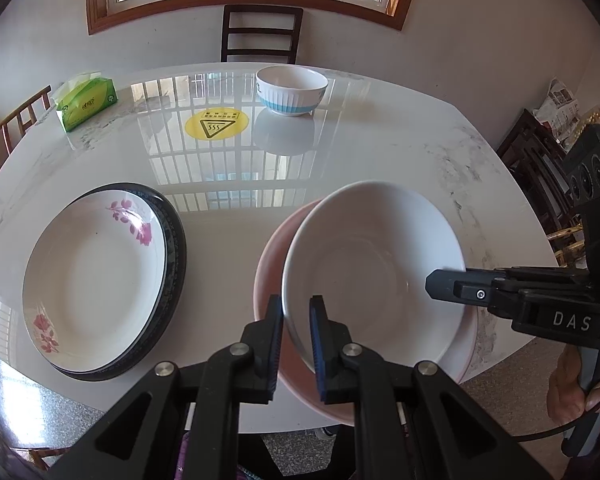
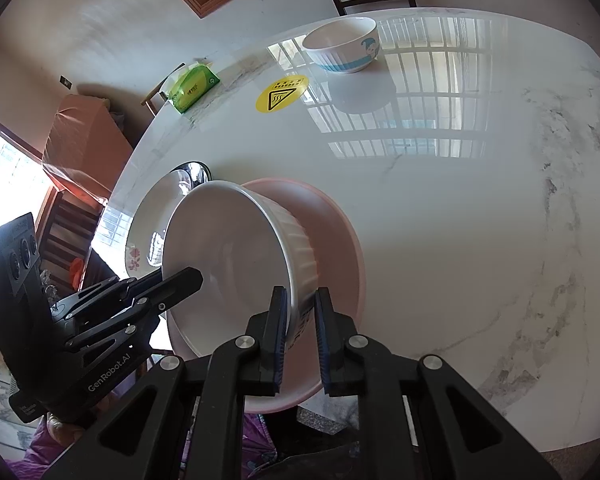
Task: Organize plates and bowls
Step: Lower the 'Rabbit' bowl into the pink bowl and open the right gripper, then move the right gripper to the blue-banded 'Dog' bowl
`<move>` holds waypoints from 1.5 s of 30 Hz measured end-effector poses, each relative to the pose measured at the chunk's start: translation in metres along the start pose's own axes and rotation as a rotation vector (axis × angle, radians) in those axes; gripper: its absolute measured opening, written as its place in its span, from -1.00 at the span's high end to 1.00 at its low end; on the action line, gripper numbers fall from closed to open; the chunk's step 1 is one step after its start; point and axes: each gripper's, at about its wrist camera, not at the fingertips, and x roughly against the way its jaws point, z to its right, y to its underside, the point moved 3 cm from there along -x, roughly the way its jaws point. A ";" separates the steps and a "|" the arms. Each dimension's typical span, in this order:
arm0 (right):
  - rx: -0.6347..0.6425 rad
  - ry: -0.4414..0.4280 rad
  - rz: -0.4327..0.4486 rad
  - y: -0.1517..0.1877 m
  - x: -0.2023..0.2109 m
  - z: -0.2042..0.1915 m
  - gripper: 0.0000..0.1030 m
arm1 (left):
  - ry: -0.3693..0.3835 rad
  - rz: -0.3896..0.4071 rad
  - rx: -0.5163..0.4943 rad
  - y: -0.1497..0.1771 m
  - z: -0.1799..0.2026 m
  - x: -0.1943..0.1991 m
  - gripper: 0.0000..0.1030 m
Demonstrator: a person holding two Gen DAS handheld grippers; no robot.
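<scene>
Left gripper [image 1: 296, 344]: jaws narrowed onto the near rim of the white bowl [image 1: 374, 264], one pad inside, one outside; rim is clamped. Right gripper [image 2: 302, 344]: jaws likewise closed on the bowl's ribbed wall [image 2: 296, 248] at the opposite side, wall pinched between the blue pads. In the left view the right gripper [image 1: 434, 284] is seen entering from the right, tip at the bowl's rim; in the right view the left gripper [image 2: 194, 278] is seen reaching in from the left, one finger inside the bowl.

White bowl is held tilted over the pink bowl [image 1: 270, 264], partly inside it. Whether the two touch cannot be told. Pink bowl sits at the near bench [image 1: 340, 152] edge, slightly overhanging it.

Flower plate [image 1: 96, 276] is stacked on a dark plate [image 1: 176, 236], just left of the pink bowl, apart from it, also near the front edge. Blue-striped bowl [image 1: 292, 90] stands at the far side, well apart. Yellow sticker [image 1: 217, 122] and tissue pack [image 1: 87, 100] lie far left. Open bench surface is seen between the near dishes and the far bowl, and across the whole right side [image 2: 480, 220].

Left view only: both plates in full, dark rim shown. Right view only: ribbing on the white bowl's outside, cartoon print on the striped bowl [image 2: 342, 50]; the plates are mostly hidden behind the white bowl.
</scene>
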 end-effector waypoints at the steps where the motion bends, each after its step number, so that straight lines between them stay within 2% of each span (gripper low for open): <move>1: -0.002 -0.002 -0.001 0.000 0.000 0.000 0.73 | 0.000 0.000 0.000 0.000 0.000 0.000 0.75; 19: 0.001 0.002 0.004 -0.001 -0.001 0.000 0.73 | -0.020 0.004 -0.025 0.001 0.004 0.000 0.70; 25: -0.001 -0.002 0.009 -0.001 -0.001 -0.001 0.71 | -0.009 -0.006 -0.027 0.001 0.004 0.000 0.63; 27: -0.004 -0.004 0.012 -0.002 -0.001 -0.001 0.69 | 0.002 -0.013 -0.023 0.001 0.003 0.000 0.51; 32: -0.008 0.005 0.049 -0.005 0.007 0.003 0.68 | 0.012 0.008 -0.023 -0.002 0.001 0.005 0.30; 38: -0.008 -0.013 0.079 -0.005 0.016 0.003 0.67 | 0.009 0.038 -0.018 -0.005 -0.003 0.014 0.29; 44: -0.019 -0.042 0.129 -0.013 0.027 0.009 0.46 | 0.004 0.097 -0.028 -0.018 -0.009 0.029 0.28; 45: -0.021 -0.039 0.138 -0.016 0.029 0.012 0.44 | -0.001 0.108 -0.026 -0.023 -0.011 0.031 0.20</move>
